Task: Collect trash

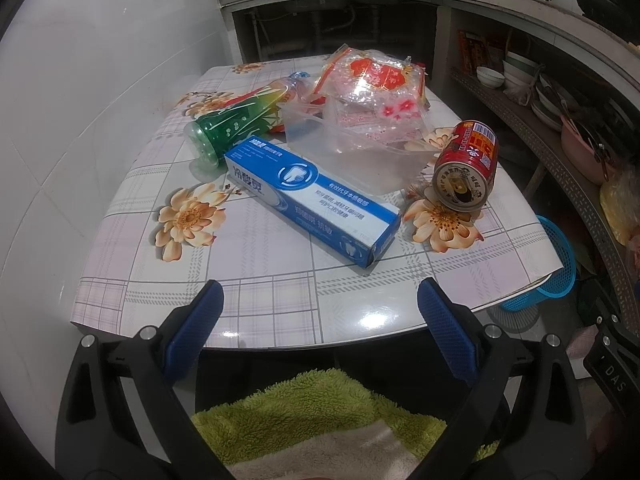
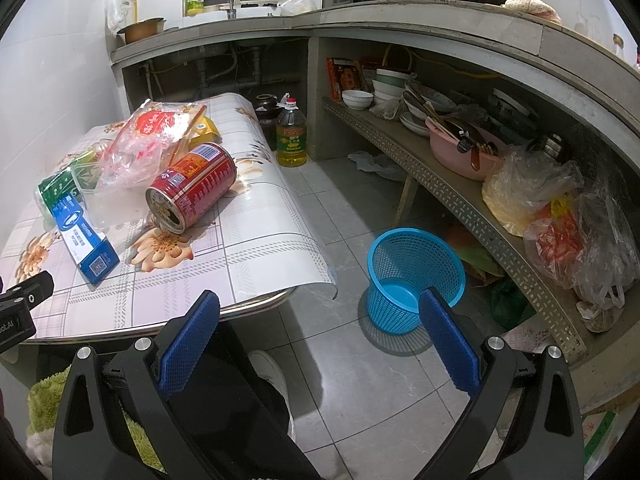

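Note:
Trash lies on a floral table (image 1: pixel 280 304): a blue toothpaste box (image 1: pixel 308 200), a red can (image 1: pixel 468 164) on its side, a clear plastic tub (image 1: pixel 352 148), a green bottle (image 1: pixel 236 120) lying down, and a crinkled red-printed bag (image 1: pixel 372 84). My left gripper (image 1: pixel 320 292) hovers open above the table's near edge, just short of the box. In the right wrist view, the can (image 2: pixel 192 188) and box (image 2: pixel 84 236) sit at left. My right gripper (image 2: pixel 320 304) is open and holds nothing, off the table's right corner, with a blue mesh basket (image 2: pixel 416 276) on the floor ahead.
A concrete counter with a lower shelf (image 2: pixel 460 196) of bowls, a pink basin (image 2: pixel 460 148) and plastic bags curves along the right. A yellow oil bottle (image 2: pixel 291 136) stands on the tiled floor behind the table. A green towel (image 1: pixel 320 408) lies below the left gripper.

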Motion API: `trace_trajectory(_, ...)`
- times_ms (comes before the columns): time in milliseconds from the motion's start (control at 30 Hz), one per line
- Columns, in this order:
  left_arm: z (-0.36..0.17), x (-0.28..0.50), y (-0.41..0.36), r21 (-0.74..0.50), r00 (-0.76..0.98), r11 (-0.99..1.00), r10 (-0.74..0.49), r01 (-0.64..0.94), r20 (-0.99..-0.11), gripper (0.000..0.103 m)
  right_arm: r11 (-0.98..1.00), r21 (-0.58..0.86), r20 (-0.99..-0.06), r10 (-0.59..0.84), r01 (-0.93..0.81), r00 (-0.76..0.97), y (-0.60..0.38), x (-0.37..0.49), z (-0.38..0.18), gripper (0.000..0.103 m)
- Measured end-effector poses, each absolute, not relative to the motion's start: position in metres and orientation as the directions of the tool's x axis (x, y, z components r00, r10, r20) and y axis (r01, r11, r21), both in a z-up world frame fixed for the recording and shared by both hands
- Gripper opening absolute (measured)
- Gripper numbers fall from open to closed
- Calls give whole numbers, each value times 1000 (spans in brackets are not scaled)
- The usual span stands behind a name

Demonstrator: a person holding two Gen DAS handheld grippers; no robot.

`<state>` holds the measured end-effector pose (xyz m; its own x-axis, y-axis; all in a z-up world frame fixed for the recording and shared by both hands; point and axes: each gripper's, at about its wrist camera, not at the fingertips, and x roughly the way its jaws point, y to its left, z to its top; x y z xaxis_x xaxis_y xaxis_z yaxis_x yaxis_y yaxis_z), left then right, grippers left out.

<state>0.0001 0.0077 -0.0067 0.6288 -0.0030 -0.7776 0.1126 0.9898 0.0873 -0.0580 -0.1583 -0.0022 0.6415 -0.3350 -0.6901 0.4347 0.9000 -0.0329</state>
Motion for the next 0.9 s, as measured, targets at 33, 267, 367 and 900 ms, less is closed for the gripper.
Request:
trace_trajectory(33,-7,0,8,87,629,990,-3,113,-778,94,900,-33,-691,-334,434,641,-158,-58,-2,97)
trace_trajectory(267,-10,1,12,87,627,990,-3,114,-779,94,901,-30,-692,-332,433,642,-157,-58,-3,97)
trace_trajectory(367,-11,1,12,88,625,990,-3,114,-780,94,901,-30,-692,-331,433,642,-157,-58,-3,97)
trace_trajectory(900,-7,0,14,90,620,989,0,114,-784,94,901,-26,-695,-327,433,640,-157,-59,-7,97)
